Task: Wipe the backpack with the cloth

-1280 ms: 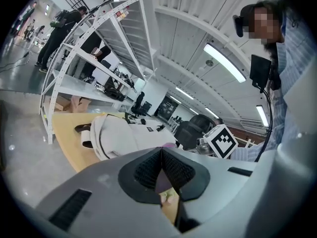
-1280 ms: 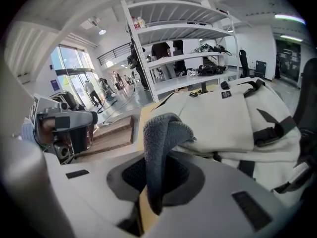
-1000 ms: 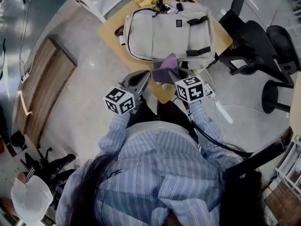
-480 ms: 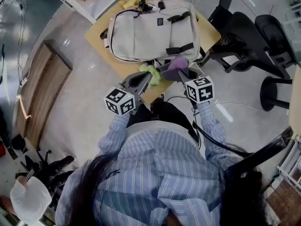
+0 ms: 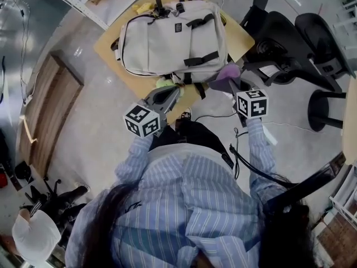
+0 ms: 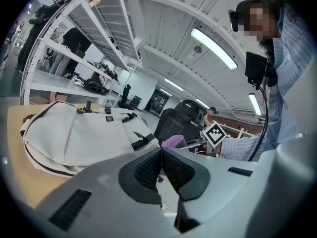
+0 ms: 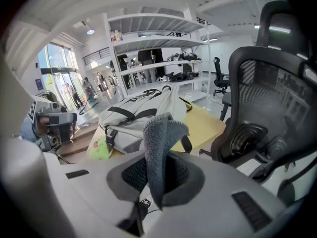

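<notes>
Polished grey flooring [image 5: 83, 110] spreads under a small pale wooden table [image 5: 109, 48], with white metal shelving [image 7: 153, 33] along the far side and a black mesh office chair [image 5: 279, 38] drawn close to the table's right corner. A cream canvas backpack with black straps [image 5: 167, 38] lies flat on the tabletop and covers most of it. The person in a blue striped shirt stands at the near edge with both tools held out. The right gripper [image 7: 158, 175] has its jaws closed on a purplish terry cloth [image 7: 161, 133], which stands up from between the pads in a folded peak. That cloth is held near the backpack's near right corner, by the table's edge and beside the chair, and is not laid on the bag. The left gripper [image 6: 161, 150] has its jaws pressed together with nothing between them; it hovers over the table's near edge, just beside a small yellow-green soft object [image 5: 163, 83] that lies at the backpack's lower edge.
</notes>
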The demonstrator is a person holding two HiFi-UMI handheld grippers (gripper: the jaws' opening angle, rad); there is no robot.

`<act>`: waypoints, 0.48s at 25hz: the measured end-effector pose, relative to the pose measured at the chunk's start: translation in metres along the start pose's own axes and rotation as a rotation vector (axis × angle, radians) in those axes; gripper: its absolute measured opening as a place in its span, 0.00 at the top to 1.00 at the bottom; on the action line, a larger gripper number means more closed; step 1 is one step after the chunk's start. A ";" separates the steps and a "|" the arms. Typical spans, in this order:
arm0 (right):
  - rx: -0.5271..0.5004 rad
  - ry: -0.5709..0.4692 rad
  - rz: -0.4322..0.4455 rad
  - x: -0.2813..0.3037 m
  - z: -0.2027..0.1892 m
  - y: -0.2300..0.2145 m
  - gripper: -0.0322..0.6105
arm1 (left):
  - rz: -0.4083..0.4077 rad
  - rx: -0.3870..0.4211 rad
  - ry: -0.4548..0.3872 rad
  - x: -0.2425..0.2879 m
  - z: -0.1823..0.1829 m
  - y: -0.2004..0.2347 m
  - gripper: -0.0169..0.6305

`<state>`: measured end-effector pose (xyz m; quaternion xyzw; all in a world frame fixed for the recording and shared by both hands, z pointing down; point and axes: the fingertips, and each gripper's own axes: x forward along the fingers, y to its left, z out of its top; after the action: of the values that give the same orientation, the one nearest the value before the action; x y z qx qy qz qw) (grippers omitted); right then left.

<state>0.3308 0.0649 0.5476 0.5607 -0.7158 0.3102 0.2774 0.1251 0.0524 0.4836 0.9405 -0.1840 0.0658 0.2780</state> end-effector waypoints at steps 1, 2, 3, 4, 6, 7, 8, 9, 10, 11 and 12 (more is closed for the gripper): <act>0.001 0.001 -0.010 -0.001 0.000 -0.007 0.89 | 0.005 0.001 -0.001 0.000 0.001 0.001 0.97; 0.003 0.002 -0.018 -0.002 0.001 -0.013 0.89 | 0.012 0.001 -0.003 -0.001 0.002 0.002 0.97; 0.004 0.003 -0.025 -0.002 0.002 -0.019 0.89 | 0.019 0.002 -0.004 -0.002 0.003 0.004 0.97; 0.005 0.003 -0.031 -0.003 0.003 -0.023 0.89 | 0.024 0.003 -0.005 -0.003 0.005 0.006 0.97; 0.009 0.003 -0.048 -0.006 0.005 -0.034 0.89 | 0.031 0.009 -0.003 -0.004 0.007 0.009 0.97; 0.013 0.002 -0.060 -0.007 0.005 -0.040 0.89 | 0.032 0.011 -0.001 -0.005 0.008 0.009 0.97; 0.020 0.001 -0.075 -0.009 0.006 -0.047 0.89 | 0.032 0.011 0.000 -0.005 0.008 0.010 0.97; 0.031 0.000 -0.092 -0.011 0.007 -0.054 0.89 | 0.032 0.011 0.000 -0.005 0.009 0.010 0.97; 0.044 -0.002 -0.108 -0.013 0.009 -0.060 0.89 | 0.032 0.011 0.000 -0.005 0.009 0.011 0.97; 0.057 -0.004 -0.122 -0.015 0.010 -0.065 0.89 | 0.031 0.010 0.001 -0.006 0.009 0.011 0.97; 0.070 -0.006 -0.132 -0.016 0.011 -0.068 0.89 | 0.030 0.010 0.004 -0.007 0.009 0.012 0.97</act>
<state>0.4003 0.0549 0.5378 0.6168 -0.6669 0.3146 0.2752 0.1145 0.0401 0.4803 0.9388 -0.1973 0.0728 0.2728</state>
